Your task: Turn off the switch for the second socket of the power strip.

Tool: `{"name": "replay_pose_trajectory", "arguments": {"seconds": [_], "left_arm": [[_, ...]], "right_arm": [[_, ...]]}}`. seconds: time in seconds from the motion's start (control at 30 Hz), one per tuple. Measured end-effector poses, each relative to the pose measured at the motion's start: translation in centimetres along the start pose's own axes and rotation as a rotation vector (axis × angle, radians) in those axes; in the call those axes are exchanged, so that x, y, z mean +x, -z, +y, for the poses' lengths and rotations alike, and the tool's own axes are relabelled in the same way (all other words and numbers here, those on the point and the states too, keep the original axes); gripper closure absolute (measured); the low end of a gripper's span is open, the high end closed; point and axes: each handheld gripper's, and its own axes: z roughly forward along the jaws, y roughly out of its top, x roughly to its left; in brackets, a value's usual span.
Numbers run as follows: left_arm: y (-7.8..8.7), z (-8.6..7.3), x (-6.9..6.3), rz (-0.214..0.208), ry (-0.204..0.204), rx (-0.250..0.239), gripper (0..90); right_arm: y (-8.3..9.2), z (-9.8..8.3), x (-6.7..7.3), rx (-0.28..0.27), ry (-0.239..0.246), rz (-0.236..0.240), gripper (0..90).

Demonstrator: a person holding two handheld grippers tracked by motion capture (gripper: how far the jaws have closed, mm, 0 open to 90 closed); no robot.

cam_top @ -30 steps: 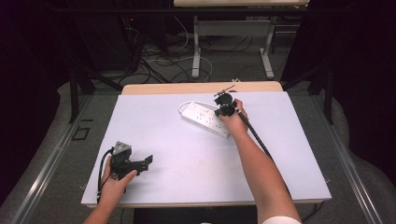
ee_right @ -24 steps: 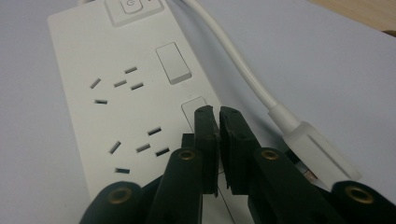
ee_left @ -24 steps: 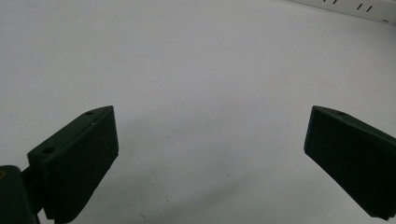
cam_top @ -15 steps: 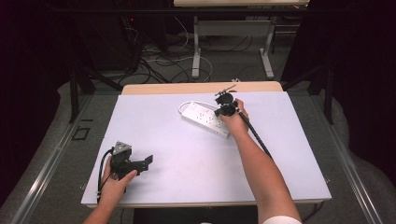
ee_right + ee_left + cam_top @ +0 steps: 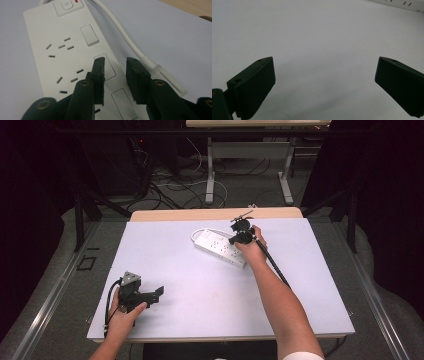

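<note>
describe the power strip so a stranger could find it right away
On the white table, look to the far middle, under the right gripper. The power strip lies there at a slant: a long white bar with socket slots and a white cord at one end.

White power strip (image 5: 220,247) flat on table (image 5: 200,285)

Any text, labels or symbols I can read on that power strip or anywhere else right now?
No words or numbers are readable in any view.
Power symbol, a circle with a short line: on the white switch at the end of the power strip.
Red mark beside the switch: no text on it.
</note>
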Motion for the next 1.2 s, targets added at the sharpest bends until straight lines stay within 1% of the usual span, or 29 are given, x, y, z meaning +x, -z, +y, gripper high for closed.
{"name": "replay_pose_trajectory", "arguments": {"seconds": [0.03,0.07,0.13,0.27,0.37,0.4,0.43,0.5,0.57,0.63,0.67,0.7,0.73,0.77,0.8,0.87,0.9,0.93,1.0,1.03,1.07,1.1,1.17,1.2], "left_arm": [[0.0,0.0,0.0,0.000,0.000,0.000,2.9],[0.0,0.0,0.0,0.000,0.000,-0.001,2.9],[0.0,0.0,0.0,0.000,0.000,0.000,2.9],[0.0,0.0,0.0,-0.001,0.002,0.003,2.8],[-0.1,0.0,-0.1,-0.002,0.000,0.005,2.9],[-0.1,0.0,0.0,-0.005,-0.003,0.008,2.9],[-0.1,0.0,-0.1,-0.001,-0.002,0.000,2.9],[-0.1,0.0,-0.1,0.000,-0.002,0.001,2.9],[-0.1,0.0,-0.1,-0.001,-0.003,0.001,2.9],[-0.1,0.0,0.0,-0.003,-0.003,0.007,2.8],[-0.1,0.1,-0.1,-0.001,0.000,0.006,2.9],[-0.1,0.1,-0.1,-0.002,-0.001,0.007,2.9],[-0.1,0.1,-0.1,0.001,-0.001,0.003,2.9],[-0.2,0.0,-0.1,0.002,-0.003,0.002,2.9],[-0.2,0.0,-0.1,0.000,-0.004,0.005,2.9],[-0.1,0.0,-0.1,-0.002,-0.005,0.010,2.9],[-0.1,0.0,-0.1,-0.001,-0.005,0.010,2.9],[-0.1,0.0,-0.1,0.000,-0.005,0.011,2.9],[0.0,0.0,0.0,0.002,0.000,0.009,2.9],[0.0,0.0,0.0,0.002,-0.002,0.007,2.9],[0.0,0.0,0.0,0.003,-0.003,0.011,2.9],[0.1,0.0,0.0,0.004,-0.004,0.012,2.9],[0.1,0.0,0.0,0.004,-0.004,0.010,2.9],[0.1,0.0,0.0,0.007,-0.002,0.000,2.9]], "right_arm": [[0.1,0.0,0.0,0.009,0.005,-0.016,62.5],[0.1,0.0,0.0,-0.004,-0.008,-0.007,61.2],[0.2,0.1,0.0,0.007,-0.021,0.003,59.1],[0.3,0.1,0.0,0.006,-0.011,0.006,57.0],[0.4,0.1,0.2,0.000,-0.022,0.008,55.7],[0.5,0.2,0.2,0.004,-0.031,0.013,55.4],[0.5,0.2,0.2,0.008,-0.029,0.023,55.0],[0.6,0.2,0.2,-0.002,-0.037,0.023,54.2],[0.8,0.2,0.2,-0.007,-0.013,0.020,52.9],[1.0,0.3,0.3,0.000,-0.022,0.025,51.1],[1.0,0.3,0.3,-0.015,-0.024,0.029,50.5],[1.1,0.3,0.3,-0.018,-0.014,0.025,50.3],[1.1,0.3,0.4,-0.030,-0.025,0.027,50.3],[1.3,0.3,0.5,-0.025,-0.015,0.024,50.3],[1.6,0.4,0.5,-0.011,0.003,0.013,50.6],[1.5,0.4,0.7,-0.049,0.004,0.012,50.6],[1.7,0.4,0.8,-0.040,0.026,-0.013,50.6],[1.9,0.4,1.1,-0.045,0.038,-0.025,50.4],[1.9,0.4,1.3,-0.062,0.030,-0.002,50.3],[2.1,0.5,1.4,-0.053,0.037,-0.008,50.3],[2.2,0.5,1.5,-0.055,0.039,0.003,50.3],[2.2,0.5,1.6,-0.056,0.040,-0.002,50.3],[2.3,0.5,1.8,-0.059,0.036,0.009,49.6],[2.3,0.5,1.8,-0.061,0.031,0.013,48.8]]}}
